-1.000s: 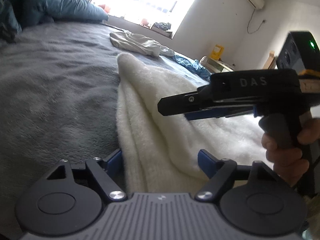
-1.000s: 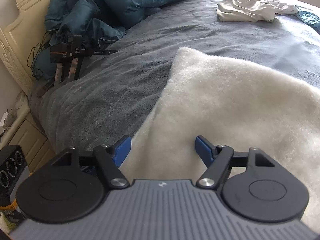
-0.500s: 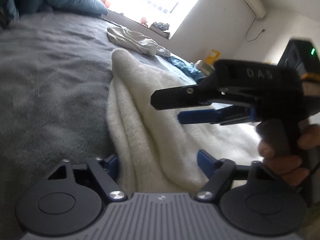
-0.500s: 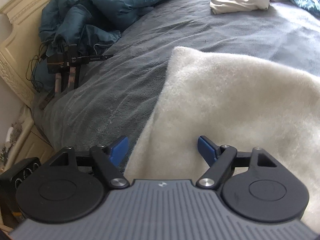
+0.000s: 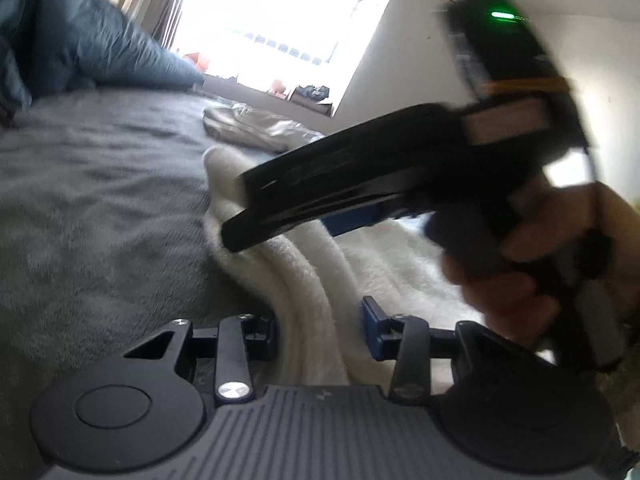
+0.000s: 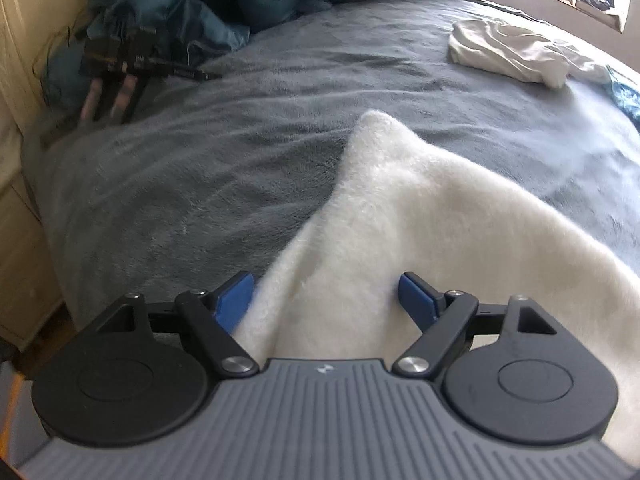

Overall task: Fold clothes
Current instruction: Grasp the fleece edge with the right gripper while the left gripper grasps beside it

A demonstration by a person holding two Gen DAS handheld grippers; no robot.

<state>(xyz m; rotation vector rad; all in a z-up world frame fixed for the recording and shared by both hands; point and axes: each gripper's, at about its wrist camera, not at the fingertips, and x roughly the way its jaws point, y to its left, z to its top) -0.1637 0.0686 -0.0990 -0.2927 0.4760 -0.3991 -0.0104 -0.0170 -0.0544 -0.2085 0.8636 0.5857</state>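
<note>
The left gripper is closing its jaws on a thick fold at the near edge of the white fleece garment; the fold sits between the blue pads, but the pads do not clearly press it yet, so it is best to let them bite through every layer before any lift. The right gripper is opening its jaws, with the fleece's near left edge lying between its spread fingers and nothing pinched. In the left wrist view that gripper reaches over the cloth, carried by a hand. A good fold, I judge, needs both holds on the same edge, level with each other. The garment is plush, doubled along its left side, its far corner pointing up the grey bedspread. A crumpled pale garment lies far right, well apart.
</note>
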